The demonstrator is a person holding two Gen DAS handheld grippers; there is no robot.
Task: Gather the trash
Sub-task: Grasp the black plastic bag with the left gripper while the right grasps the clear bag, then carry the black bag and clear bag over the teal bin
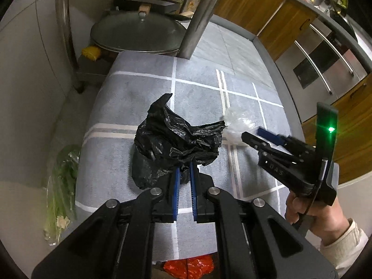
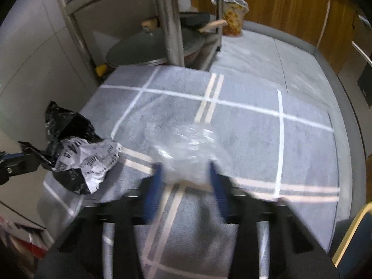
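Observation:
A crumpled black plastic bag (image 1: 176,137) lies on the grey rug, and my left gripper (image 1: 184,166) is shut on its near edge. From the right wrist view the black bag (image 2: 69,130) shows a white printed patch, with the left gripper (image 2: 30,157) at the frame's left edge. To its right lies a crumpled piece of clear plastic (image 1: 237,121). My right gripper (image 1: 252,133), held by a hand, has its tips at that clear plastic (image 2: 188,144). In the blurred right wrist view the right gripper (image 2: 186,165) stands with its jaws wide apart, one blue pad on each side of the plastic.
The grey rug (image 1: 139,93) has white lines. Behind it, a metal rack holds a big pan lid (image 1: 139,32). Bagged greens (image 1: 62,186) lie left of the rug, a red-orange bag (image 1: 188,267) at its near edge. Wooden cabinets (image 1: 255,4) and a bag-lined tub (image 2: 232,16) stand beyond.

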